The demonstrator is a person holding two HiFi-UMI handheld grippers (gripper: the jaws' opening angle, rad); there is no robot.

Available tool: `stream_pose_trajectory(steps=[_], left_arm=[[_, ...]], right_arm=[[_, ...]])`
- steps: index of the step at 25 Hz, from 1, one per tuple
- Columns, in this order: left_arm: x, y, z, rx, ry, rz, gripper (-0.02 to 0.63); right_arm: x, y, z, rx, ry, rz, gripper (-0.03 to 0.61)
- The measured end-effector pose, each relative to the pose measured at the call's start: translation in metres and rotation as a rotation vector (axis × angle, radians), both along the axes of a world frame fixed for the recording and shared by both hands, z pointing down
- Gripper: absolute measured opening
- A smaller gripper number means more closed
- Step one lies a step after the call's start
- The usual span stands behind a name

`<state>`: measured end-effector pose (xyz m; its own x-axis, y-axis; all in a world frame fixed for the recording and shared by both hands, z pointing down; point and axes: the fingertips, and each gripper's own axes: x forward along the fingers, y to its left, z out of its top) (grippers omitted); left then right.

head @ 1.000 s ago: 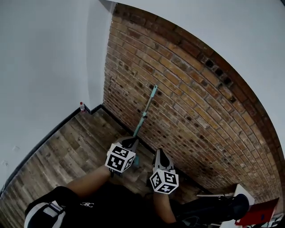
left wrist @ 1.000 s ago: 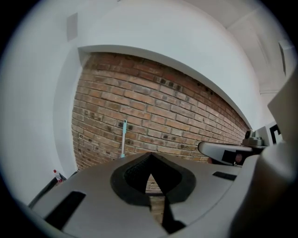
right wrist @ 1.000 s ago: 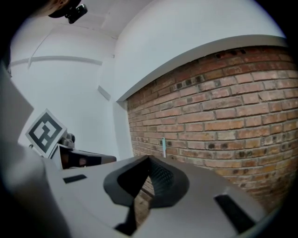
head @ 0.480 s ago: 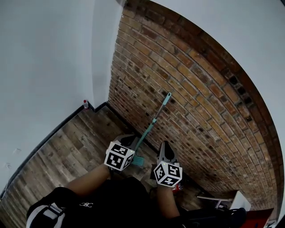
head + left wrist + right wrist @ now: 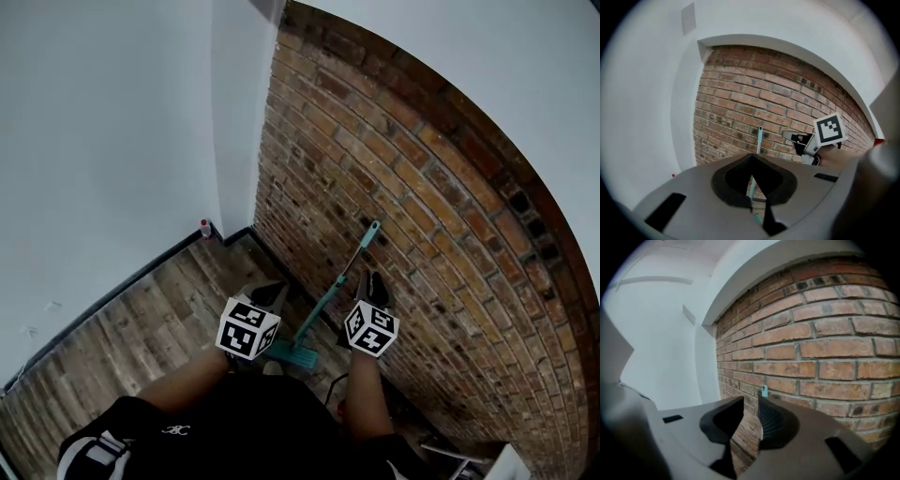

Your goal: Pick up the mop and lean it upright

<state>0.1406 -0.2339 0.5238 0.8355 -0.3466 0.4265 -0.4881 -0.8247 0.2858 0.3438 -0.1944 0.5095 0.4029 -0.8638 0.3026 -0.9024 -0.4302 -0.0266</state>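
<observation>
The mop point(image 5: 333, 298) has a thin teal pole and leans upright against the brick wall point(image 5: 441, 197), with its flat teal head point(image 5: 292, 355) on the wood floor. My left gripper point(image 5: 268, 293) hangs left of the pole, apart from it. Its jaws meet at the tips point(image 5: 751, 155), and the mop pole point(image 5: 759, 136) shows beyond them. My right gripper point(image 5: 375, 279) is up beside the top of the pole, close to the wall. Its jaws point(image 5: 750, 401) are opening with a narrow gap, and the pads press on nothing. The teal handle tip point(image 5: 764, 390) shows just past them.
A small red-capped bottle point(image 5: 205, 228) stands in the corner where the white wall point(image 5: 112, 122) meets the brick. A dark skirting point(image 5: 122, 281) runs along the foot of the white wall. The plank floor point(image 5: 141, 328) spreads out to the left. The person's forearms reach down toward both grippers.
The right gripper has gone up and toward the wall, to the upper pole. The pole, earlier at the left gripper's tips, now stands to its right. The view has shifted left.
</observation>
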Motion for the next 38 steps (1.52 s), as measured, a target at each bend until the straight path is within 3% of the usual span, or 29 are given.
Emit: stream_pose_trajectory(steps=[6, 15, 22, 25, 38], left_arm=[[0.004, -0.016, 0.005, 0.011, -0.038, -0.08, -0.008], [-0.004, -0.043, 0.012, 0.008, -0.068, -0.196, -0.008], [-0.004, -0.053, 0.017, 0.004, -0.079, -0.216, -0.008], [-0.003, -0.056, 0.018, 0.003, -0.081, -0.218, -0.008], [0.008, -0.061, 0.019, -0.002, -0.055, -0.179, -0.008]], right_arm=[[0.048, -0.06, 0.028, -0.029, -0.027, 0.009, 0.129], [0.094, -0.112, 0.069, -0.126, -0.036, 0.082, 0.129], [0.106, -0.126, 0.09, -0.195, -0.041, 0.12, 0.129], [0.109, -0.127, 0.099, -0.224, -0.051, 0.126, 0.098], [0.087, -0.107, 0.09, -0.215, -0.034, 0.063, 0.103]])
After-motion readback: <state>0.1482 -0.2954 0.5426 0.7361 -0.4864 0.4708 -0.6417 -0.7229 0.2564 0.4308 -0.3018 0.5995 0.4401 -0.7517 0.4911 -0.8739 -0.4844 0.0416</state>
